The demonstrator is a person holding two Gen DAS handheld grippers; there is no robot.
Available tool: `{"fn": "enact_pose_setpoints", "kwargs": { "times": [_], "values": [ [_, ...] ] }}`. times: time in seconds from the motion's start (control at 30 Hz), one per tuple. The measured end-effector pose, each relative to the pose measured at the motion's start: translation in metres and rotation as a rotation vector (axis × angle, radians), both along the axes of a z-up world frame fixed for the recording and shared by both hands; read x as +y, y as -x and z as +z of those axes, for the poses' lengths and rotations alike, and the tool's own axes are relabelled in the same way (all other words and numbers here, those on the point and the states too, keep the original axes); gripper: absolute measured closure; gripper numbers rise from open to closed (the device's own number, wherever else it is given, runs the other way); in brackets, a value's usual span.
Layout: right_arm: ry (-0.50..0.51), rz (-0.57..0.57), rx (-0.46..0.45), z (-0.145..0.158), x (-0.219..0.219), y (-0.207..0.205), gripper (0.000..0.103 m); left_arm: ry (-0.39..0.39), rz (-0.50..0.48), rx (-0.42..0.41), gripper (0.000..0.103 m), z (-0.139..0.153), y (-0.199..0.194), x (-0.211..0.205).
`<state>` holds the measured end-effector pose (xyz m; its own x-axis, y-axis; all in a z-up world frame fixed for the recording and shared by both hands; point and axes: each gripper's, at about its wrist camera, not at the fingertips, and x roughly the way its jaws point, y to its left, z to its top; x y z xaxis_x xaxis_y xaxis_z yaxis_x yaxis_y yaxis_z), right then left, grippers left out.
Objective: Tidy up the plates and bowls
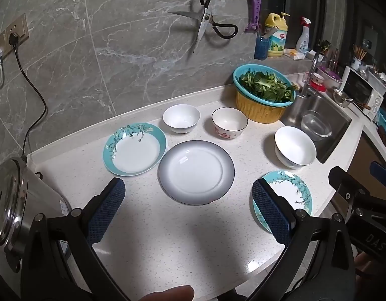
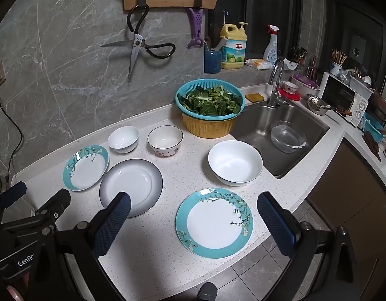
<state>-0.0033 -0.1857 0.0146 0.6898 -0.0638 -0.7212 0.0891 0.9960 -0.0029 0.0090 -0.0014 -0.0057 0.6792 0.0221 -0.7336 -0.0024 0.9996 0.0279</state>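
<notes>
Three plates and three bowls lie on the white counter. A grey-rimmed plate (image 1: 196, 171) (image 2: 131, 184) sits mid-counter, with a teal blossom plate (image 1: 134, 149) (image 2: 85, 167) to its left and a second teal blossom plate (image 1: 290, 190) (image 2: 214, 222) near the front edge. Behind stand a small white bowl (image 1: 181, 118) (image 2: 123, 139) and a dark-rimmed bowl with red flowers (image 1: 229, 122) (image 2: 165, 141). A large white bowl (image 1: 295, 146) (image 2: 235, 161) stands beside the sink. My left gripper (image 1: 189, 197) hangs open above the grey-rimmed plate. My right gripper (image 2: 194, 210) hangs open above the front teal plate. Neither holds anything.
A teal colander of greens (image 1: 264, 86) (image 2: 209, 101) sits in a yellow basin at the back. The steel sink (image 1: 325, 138) (image 2: 258, 123) holds a glass bowl (image 2: 287, 136). A steel pot (image 1: 14, 200) stands at the left. Scissors (image 2: 136, 47) hang on the wall.
</notes>
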Motion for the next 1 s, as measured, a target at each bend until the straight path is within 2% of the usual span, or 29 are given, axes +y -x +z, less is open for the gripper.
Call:
{"fn": "enact_pose_setpoints", "kwargs": {
  "times": [1.0],
  "values": [
    [-0.001,0.000,0.005,-0.0009,-0.0014,-0.0011,0.000,-0.001,0.003,0.001,0.000,-0.0025,-0.0026,0.0043]
  ]
}}
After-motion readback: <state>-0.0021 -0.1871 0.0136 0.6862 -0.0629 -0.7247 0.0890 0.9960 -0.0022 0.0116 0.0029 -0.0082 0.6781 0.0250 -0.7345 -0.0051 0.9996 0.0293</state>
